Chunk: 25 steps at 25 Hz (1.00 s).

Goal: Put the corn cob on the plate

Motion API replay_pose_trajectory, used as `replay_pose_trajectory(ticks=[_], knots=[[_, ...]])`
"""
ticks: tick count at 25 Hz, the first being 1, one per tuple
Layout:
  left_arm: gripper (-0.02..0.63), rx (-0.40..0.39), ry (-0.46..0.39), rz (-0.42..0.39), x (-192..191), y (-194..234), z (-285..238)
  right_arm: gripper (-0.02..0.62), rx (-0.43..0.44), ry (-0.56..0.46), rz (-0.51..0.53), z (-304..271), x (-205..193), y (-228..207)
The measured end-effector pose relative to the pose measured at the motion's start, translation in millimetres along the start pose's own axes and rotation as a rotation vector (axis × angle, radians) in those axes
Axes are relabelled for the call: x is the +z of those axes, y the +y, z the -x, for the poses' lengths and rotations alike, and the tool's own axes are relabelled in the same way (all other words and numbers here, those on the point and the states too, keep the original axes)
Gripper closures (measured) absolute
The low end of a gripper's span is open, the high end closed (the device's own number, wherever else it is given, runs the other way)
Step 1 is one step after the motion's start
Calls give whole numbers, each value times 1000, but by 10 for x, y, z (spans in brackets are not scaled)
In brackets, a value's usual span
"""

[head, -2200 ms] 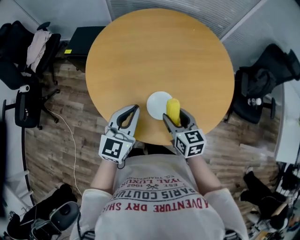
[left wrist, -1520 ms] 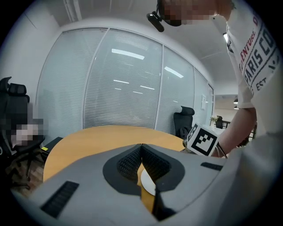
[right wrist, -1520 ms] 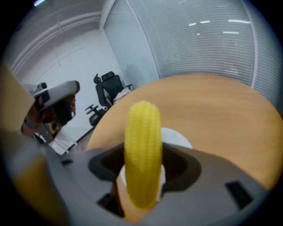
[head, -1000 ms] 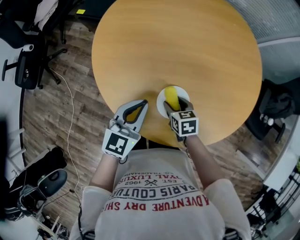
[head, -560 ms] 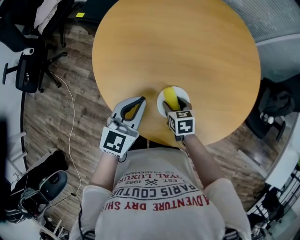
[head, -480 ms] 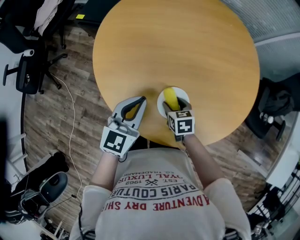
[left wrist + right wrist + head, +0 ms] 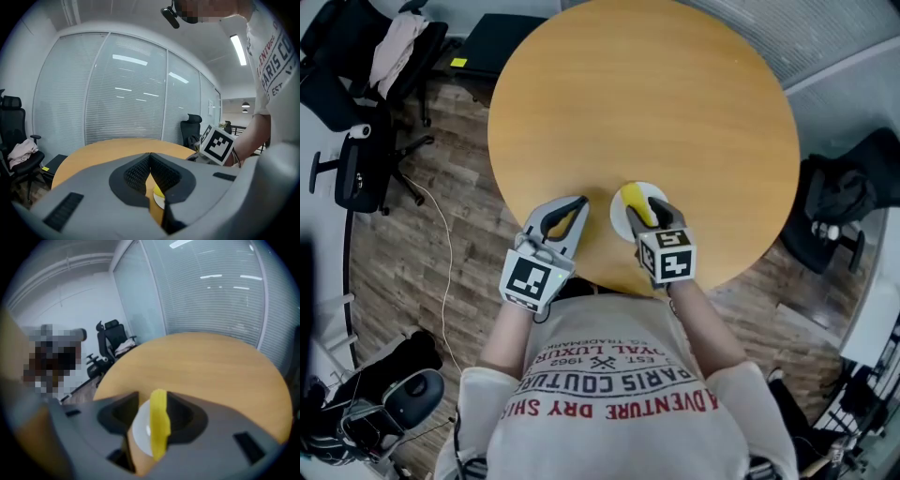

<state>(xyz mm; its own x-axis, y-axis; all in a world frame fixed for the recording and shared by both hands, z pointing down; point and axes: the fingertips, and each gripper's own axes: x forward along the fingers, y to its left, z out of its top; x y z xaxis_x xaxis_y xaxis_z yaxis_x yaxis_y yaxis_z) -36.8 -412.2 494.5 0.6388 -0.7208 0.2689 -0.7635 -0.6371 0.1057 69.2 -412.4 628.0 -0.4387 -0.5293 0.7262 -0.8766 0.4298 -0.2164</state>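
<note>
The corn cob (image 7: pixel 632 197) is lying on the small white plate (image 7: pixel 617 216), just below the middle of the head view, near the lower edge of the round wooden bench (image 7: pixel 647 94). Its yellow length is running across the plate toward the person.

The right claw (image 7: pixel 644 209) is hanging just above the plate and pointing steeply down at it. Its jaws are standing apart and have just been closing a little. In the right gripper view the right claw (image 7: pixel 152 399) is framing the corn cob (image 7: pixel 158 423) in its gap, but the pads are not pressing on it: the white of the plate (image 7: pixel 140 427) is showing beside the cob on the left, and the cob is sitting close to the jaw on the right of that frame. The bench (image 7: pixel 201 362) is spreading out behind them.

The left claw (image 7: pixel 579 201) is hovering over the bench at the lower left of the plate, apart from it. In the left gripper view the left claw (image 7: pixel 150 154) is showing its two tips meeting, closed on nothing. Through the opening under the tips a bit of the corn cob (image 7: pixel 158 191) and the plate (image 7: pixel 159 202) are showing, and the marker cube (image 7: pixel 218 144) of the right claw is sitting at the right of that frame.
</note>
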Motion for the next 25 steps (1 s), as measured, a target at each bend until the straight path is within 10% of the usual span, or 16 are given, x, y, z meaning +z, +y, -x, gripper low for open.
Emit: replay_pose_trajectory(ticks=[5,25], knots=[[572,-37,-34,-54,173,-93,90,544,-33,-185,-79,434,352,28],[572,-83,-159,-104,889,-327,291,566,-192,-628,47,1865,882,226]])
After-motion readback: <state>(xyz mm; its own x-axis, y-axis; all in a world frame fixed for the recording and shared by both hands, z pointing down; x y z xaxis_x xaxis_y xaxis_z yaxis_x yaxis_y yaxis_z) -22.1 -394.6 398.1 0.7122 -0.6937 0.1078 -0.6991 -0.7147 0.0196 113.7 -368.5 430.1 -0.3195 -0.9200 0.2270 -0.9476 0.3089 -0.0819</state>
